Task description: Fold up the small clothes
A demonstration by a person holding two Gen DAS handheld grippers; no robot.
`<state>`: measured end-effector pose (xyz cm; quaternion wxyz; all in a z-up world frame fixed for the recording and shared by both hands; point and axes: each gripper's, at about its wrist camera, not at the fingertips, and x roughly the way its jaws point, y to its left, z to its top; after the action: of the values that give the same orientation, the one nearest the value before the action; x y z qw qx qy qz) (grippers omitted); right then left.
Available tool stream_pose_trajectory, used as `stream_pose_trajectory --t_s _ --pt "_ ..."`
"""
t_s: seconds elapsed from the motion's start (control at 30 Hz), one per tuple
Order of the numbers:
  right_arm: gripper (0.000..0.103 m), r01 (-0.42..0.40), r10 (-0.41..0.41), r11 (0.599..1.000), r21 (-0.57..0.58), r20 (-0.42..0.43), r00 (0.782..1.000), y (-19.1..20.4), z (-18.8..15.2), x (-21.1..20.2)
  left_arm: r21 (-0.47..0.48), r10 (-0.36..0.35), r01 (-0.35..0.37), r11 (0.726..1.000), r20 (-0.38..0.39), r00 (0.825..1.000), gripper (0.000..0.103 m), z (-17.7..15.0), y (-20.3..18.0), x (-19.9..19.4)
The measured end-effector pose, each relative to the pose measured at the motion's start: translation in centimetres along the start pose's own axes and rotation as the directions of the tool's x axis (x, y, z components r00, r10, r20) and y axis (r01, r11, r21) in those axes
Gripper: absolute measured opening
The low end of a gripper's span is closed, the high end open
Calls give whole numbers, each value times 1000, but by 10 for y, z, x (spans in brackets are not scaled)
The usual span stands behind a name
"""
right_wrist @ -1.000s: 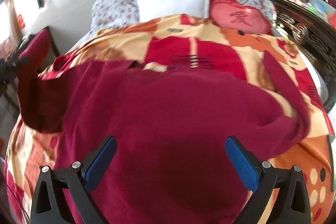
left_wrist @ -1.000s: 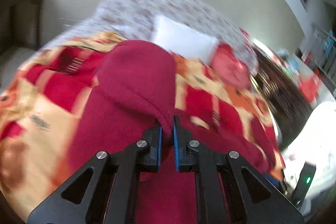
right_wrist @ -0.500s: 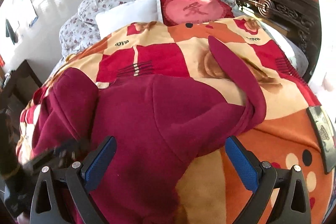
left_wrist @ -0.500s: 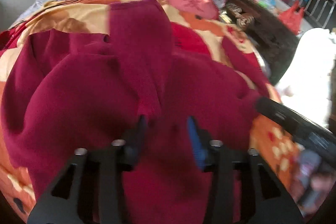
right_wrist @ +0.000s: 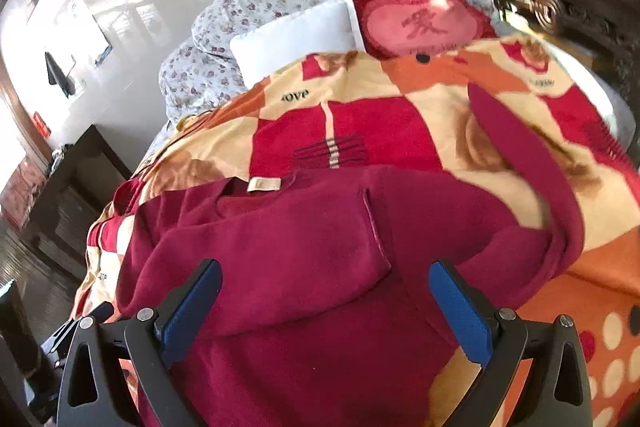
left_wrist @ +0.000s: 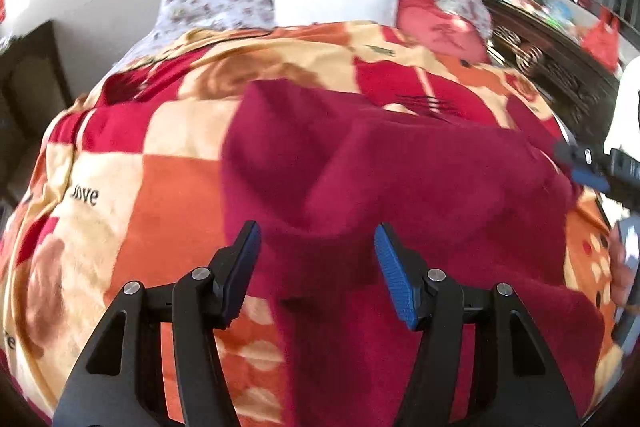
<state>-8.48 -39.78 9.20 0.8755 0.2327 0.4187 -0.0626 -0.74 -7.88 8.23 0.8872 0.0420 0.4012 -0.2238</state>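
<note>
On the patterned blanket point(right_wrist: 400, 131) at the near end of the bed lies the maroon sweater point(right_wrist: 304, 251), collar and cream label point(right_wrist: 264, 183) toward the pillows, hem toward me.

- 1 sleeve is folded across the chest; its cuff edge point(right_wrist: 374, 227) sits near the middle of the body. The other sleeve point(right_wrist: 520, 163) trails out over the blanket toward the white pillow point(right_wrist: 296, 31) side, unfolded.
- My left gripper point(left_wrist: 318, 267) hangs over the folded sleeve area, jaws spread wide, nothing between them. My right gripper point(right_wrist: 324, 307) hovers low over the sweater body, jaws equally wide, nothing held.

Risks as I judge them:
- Fabric looks thick and fleecy. A pinch on the loose sleeve could catch the blanket underneath as well, since both are soft and close in colour; lifting would then drag the blanket and skew the sweater.
- Folded sleeve rests loose, unpinned. Pulling the far sleeve across may tug the shoulder and let the first fold slide open.
- Right gripper sits near the cuff edge; a careless sweep could flip it back.
- Bed surface is rounded and yielding, so folds may creep downhill toward me.
- Left view is blurred at the edges; I cannot tell exactly how the hem lies.
</note>
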Motion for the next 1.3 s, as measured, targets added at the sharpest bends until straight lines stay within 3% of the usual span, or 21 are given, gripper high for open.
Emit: stream_pose_trajectory --t_s 0.13,0.27,0.37,0.43,0.5,0.6,0.7,0.87,1.0,1.1,1.23,1.3 --pt "102 97 -95 994 -57 37 995 -7 2 5 -42 13 -14 999 -12 1000 59 -1 10 10" --pt "100 104 -95 987 -125 72 993 -7 20 20 -67 21 -23 998 -25 999 59 -1 11 14" --pt "73 76 -71 978 -192 32 997 0 31 45 -84 20 -22 996 -30 999 59 1 11 15" --pt "43 -3 -5 984 -178 -44 999 -4 36 63 -88 19 -22 996 -33 999 59 2 11 14" --pt "36 -39 29 989 -143 -68 997 -9 37 70 -93 17 -20 995 -33 999 59 4 11 14" --pt "5 -42 34 989 -140 -58 998 -12 39 63 -100 12 -15 995 -32 999 59 7 10 13" --pt "5 -62 58 991 -122 -38 998 -16 43 43 -105 6 -9 994 -23 1000 59 10 10 11" --pt "5 -25 27 995 -93 21 999 -33 47 6 -110 13 -12 994 9 1000 59 12 11 3" --pt "5 96 -100 991 -92 -43 994 -47 38 23 -108 16 -18 994 -23 1000 59 8 11 11" --pt "7 218 -227 972 -87 -118 967 -59 31 40 -94 41 -43 995 -33 999 59 1 12 13" --pt "43 188 -189 981 -47 -28 982 -53 38 11 -109 53 -58 992 -44 998 59 -5 24 16" --pt "46 120 -120 989 -90 5 993 -32 43 1 -126 59 -66 990 -59 997 59 -6 30 20"
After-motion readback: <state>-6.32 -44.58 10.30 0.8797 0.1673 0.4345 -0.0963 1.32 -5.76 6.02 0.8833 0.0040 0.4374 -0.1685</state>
